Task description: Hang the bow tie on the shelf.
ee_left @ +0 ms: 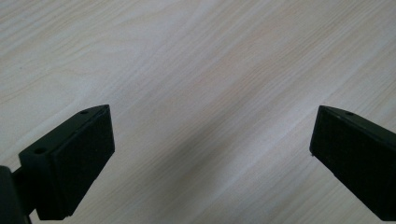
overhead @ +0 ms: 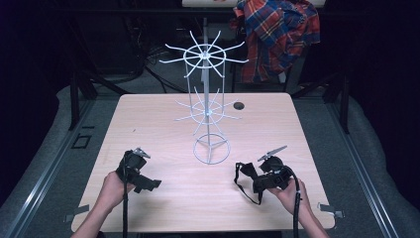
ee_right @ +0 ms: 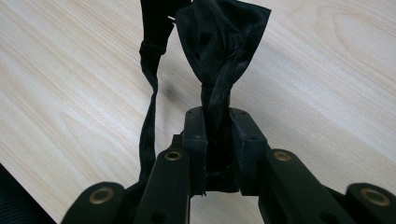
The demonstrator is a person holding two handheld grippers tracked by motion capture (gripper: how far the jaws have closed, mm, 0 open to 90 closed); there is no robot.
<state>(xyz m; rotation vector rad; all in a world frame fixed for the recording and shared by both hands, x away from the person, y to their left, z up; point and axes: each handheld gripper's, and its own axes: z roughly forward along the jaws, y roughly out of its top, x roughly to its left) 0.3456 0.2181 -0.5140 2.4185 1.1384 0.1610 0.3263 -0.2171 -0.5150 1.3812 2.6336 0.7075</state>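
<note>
Right gripper [ee_right: 218, 140]: fingers [ee_right: 195, 140] pressed together on a black bow tie [ee_right: 219, 42], pinched at its knotted middle. The wings fan out beyond the fingertips, and the thin neck strap [ee_right: 150, 112] hangs down one side. In the high view the bow tie [overhead: 246, 171] sits just above the worktop [overhead: 163, 124], near the front right, with the strap looping down in front of it; I cannot tell whether the strap touches the wood.

Left gripper [overhead: 143, 182]: fingers [ee_left: 74, 158] spread wide, nothing between them, only bare wood grain underneath. It sits low over the front left of the worktop, well apart from the bow tie.

White wire display rack [overhead: 208, 106] stands upright at mid-worktop, two tiers of radial hooks, every hook bare. A plaid shirt [overhead: 277, 34] hangs behind the worktop, out of play.

Judgement on progress: pick-up done, grip looks secure. Hanging is not yet started. Left to do: carry the bow tie to the rack, open the strap loop (the free left gripper likely helps) and slip it over a hook.
</note>
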